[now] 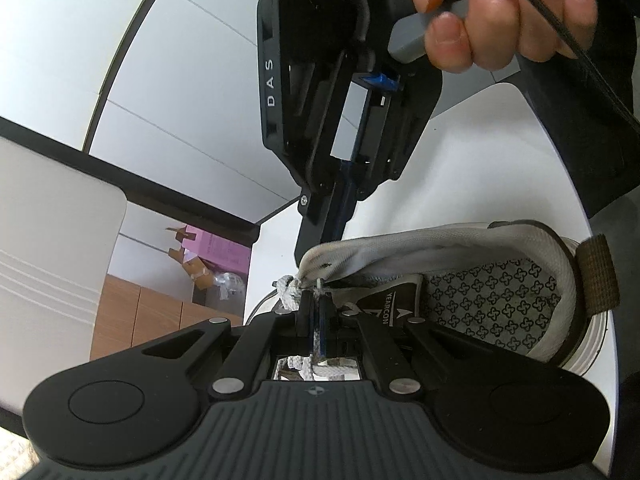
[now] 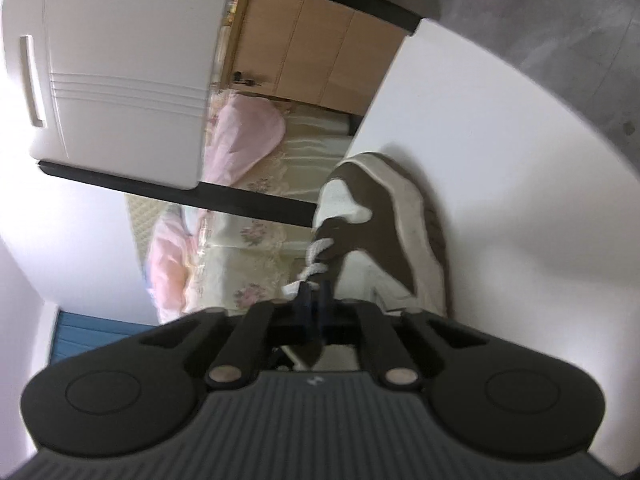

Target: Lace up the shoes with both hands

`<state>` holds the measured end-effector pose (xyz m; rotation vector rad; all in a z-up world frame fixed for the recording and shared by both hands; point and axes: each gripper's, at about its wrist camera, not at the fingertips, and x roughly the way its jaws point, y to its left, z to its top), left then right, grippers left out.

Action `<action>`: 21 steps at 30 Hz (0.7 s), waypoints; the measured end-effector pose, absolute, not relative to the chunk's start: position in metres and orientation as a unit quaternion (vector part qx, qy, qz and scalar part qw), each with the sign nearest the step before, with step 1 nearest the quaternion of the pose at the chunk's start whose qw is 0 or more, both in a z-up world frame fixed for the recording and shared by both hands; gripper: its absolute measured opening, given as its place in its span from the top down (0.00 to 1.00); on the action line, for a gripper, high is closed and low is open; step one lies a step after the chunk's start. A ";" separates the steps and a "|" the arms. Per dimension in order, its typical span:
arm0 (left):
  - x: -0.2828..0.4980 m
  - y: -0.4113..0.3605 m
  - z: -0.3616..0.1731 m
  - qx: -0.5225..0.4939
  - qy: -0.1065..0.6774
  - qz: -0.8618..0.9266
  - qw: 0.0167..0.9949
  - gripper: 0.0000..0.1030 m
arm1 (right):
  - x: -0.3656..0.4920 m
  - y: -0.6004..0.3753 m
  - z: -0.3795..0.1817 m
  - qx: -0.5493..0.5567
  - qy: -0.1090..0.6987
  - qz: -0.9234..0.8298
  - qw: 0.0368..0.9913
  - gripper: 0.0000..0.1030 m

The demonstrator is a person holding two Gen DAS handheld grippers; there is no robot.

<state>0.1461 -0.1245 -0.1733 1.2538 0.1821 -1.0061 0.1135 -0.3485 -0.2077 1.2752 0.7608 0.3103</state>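
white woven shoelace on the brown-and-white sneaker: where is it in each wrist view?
Left wrist: white woven shoelace bunches at lower centre, just left of the shut left gripper, at the brown-and-white sneaker's collar edge.
Right wrist: lace crossings run centre, just above the shut right gripper.
Shared landmark: the white round table under the sneaker.

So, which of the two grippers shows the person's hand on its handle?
The right gripper, pointing down at the shoe: a hand wraps its grey handle. The left gripper shows only its own fingers, shut on a lace, no hand.
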 end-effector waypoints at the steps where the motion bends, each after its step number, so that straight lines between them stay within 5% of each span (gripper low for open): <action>1: 0.149 -0.126 -0.172 0.557 0.084 -0.449 0.694 0.97 | 0.114 -0.347 -0.205 0.571 0.346 0.140 0.731 0.97; 21: 0.131 -0.108 -0.160 0.479 0.142 -0.386 0.776 0.95 | 0.098 -0.387 -0.205 0.530 0.308 0.012 0.790 0.98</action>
